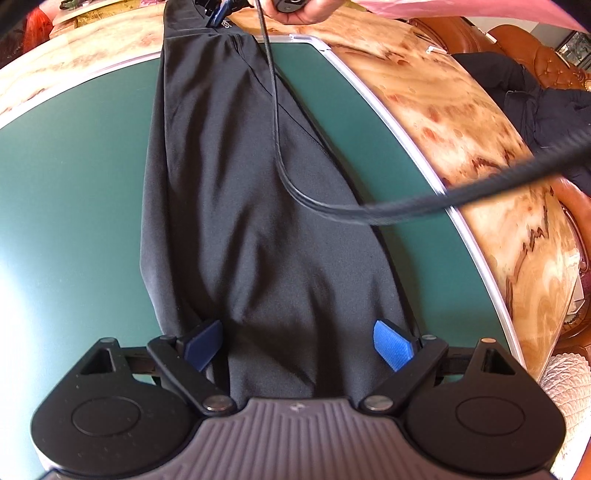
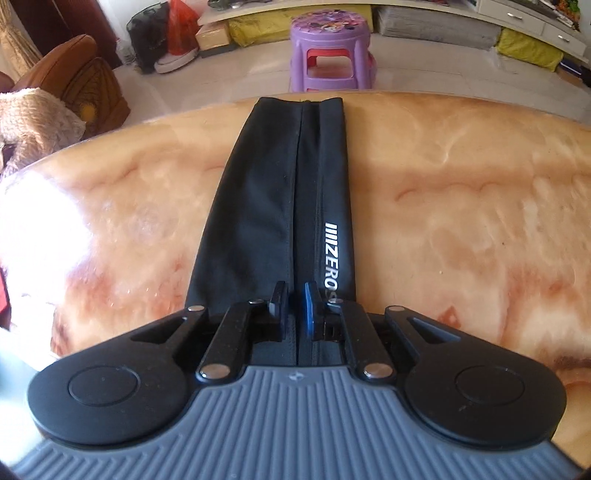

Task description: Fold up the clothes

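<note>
Daylight fills both views. Strong glare whitens the marble worktop (image 2: 40,221) at the left of the right wrist view. The cable (image 1: 406,210) is motion-blurred in the left wrist view. Fisheye distortion bends every edge, and corners darken.

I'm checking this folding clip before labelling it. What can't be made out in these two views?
- Left wrist view: the black trousers' near end is hidden under the left gripper.
- Left wrist view: the right gripper is cut off by the top edge.
- Right wrist view: the right gripper covers the fabric below it, so any pinch is unclear.
</note>
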The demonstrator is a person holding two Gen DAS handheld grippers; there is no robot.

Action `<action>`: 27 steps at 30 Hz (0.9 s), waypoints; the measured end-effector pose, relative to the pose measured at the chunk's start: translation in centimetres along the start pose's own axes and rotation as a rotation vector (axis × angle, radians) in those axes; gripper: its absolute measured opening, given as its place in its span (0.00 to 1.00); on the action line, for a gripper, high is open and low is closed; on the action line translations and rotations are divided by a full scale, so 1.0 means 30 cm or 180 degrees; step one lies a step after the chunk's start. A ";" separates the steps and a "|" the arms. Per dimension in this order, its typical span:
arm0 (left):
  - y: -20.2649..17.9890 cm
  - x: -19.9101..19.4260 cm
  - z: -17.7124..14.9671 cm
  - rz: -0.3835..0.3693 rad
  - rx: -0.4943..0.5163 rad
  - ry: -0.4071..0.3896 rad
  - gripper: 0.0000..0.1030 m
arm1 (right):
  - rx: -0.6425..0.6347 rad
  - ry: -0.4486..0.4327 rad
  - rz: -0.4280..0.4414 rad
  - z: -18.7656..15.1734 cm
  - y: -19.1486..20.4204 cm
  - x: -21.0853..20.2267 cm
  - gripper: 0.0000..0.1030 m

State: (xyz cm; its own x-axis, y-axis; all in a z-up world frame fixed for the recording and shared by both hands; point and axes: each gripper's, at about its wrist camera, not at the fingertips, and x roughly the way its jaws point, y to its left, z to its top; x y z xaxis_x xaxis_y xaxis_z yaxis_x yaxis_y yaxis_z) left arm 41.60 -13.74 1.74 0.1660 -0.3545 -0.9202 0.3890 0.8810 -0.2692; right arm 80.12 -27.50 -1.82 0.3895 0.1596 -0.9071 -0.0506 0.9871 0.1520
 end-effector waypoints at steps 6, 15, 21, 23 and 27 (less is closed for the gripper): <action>-0.008 0.003 -0.005 0.0018 0.0017 -0.0019 0.92 | 0.0003 -0.0085 -0.0212 0.012 0.008 -0.035 0.12; 0.015 -0.018 0.001 -0.0037 -0.0031 -0.0012 0.92 | 0.0090 -0.0294 0.0189 -0.164 -0.058 -0.265 0.13; 0.010 -0.050 -0.013 -0.0044 0.0036 -0.0023 0.92 | 0.0130 -0.0420 0.0305 -0.338 -0.100 -0.450 0.29; 0.009 -0.062 -0.023 -0.0039 0.0064 -0.0020 0.92 | 0.0147 -0.0438 0.0316 -0.387 -0.110 -0.495 0.29; 0.008 -0.084 -0.031 -0.0032 0.0079 0.0004 0.92 | 0.0220 -0.0441 0.0331 -0.467 -0.129 -0.557 0.29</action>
State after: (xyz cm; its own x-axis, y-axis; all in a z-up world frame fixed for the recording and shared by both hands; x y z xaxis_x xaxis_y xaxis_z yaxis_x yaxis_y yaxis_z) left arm 40.43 -12.33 3.73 0.1608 -0.3628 -0.9179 0.4131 0.8693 -0.2713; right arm 60.92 -33.82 7.25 0.5087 0.2528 -0.8230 -0.0358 0.9613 0.2731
